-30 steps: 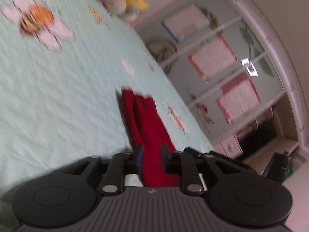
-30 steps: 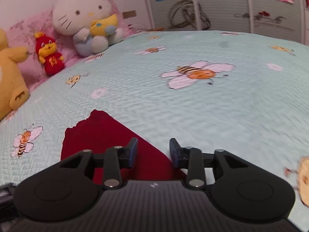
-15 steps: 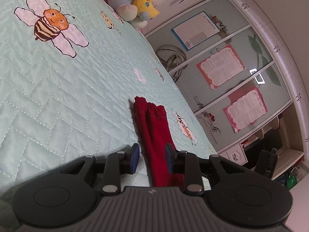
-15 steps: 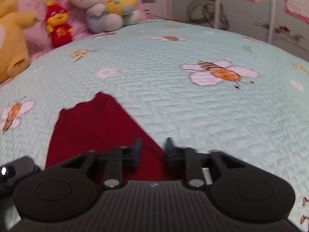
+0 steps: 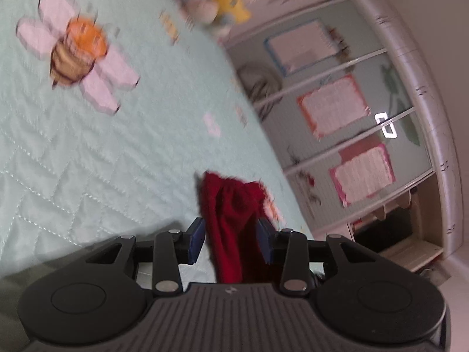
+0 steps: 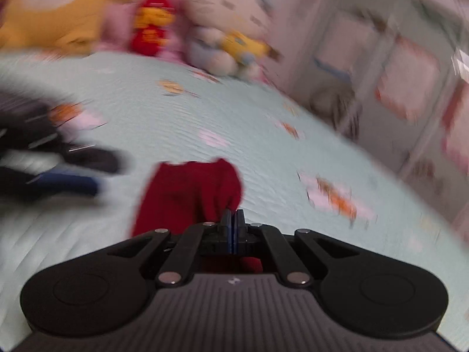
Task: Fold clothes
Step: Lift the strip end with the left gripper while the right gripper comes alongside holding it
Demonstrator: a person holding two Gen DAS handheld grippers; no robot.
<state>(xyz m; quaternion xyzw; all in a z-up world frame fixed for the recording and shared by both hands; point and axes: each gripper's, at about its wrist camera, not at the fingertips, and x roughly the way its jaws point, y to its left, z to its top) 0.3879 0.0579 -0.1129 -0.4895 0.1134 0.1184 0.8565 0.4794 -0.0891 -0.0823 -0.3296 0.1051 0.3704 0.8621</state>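
The bed (image 5: 88, 152), under a pale green quilt printed with bees and flowers, carries the dark red garment (image 6: 190, 193), which lies bunched in a narrow heap near the edge that faces the wardrobe doors (image 5: 337, 111); plush toys (image 6: 152, 26) sit far off at the head. The right tool (image 6: 233, 228) is clenched on a fold of the red cloth at its near right corner, blue pads pressed together. The left tool (image 5: 231, 242) stands spread, its pads on either side of the cloth without pinching it. Both views are smeared with motion, so how many layers lie in the heap cannot be told. To fold well, I judge the right tool's pinch should hold firm while the left closes on the matching edge, so the cloth can be carried taut and level, not dragged along the quilt, and laid edge to edge.
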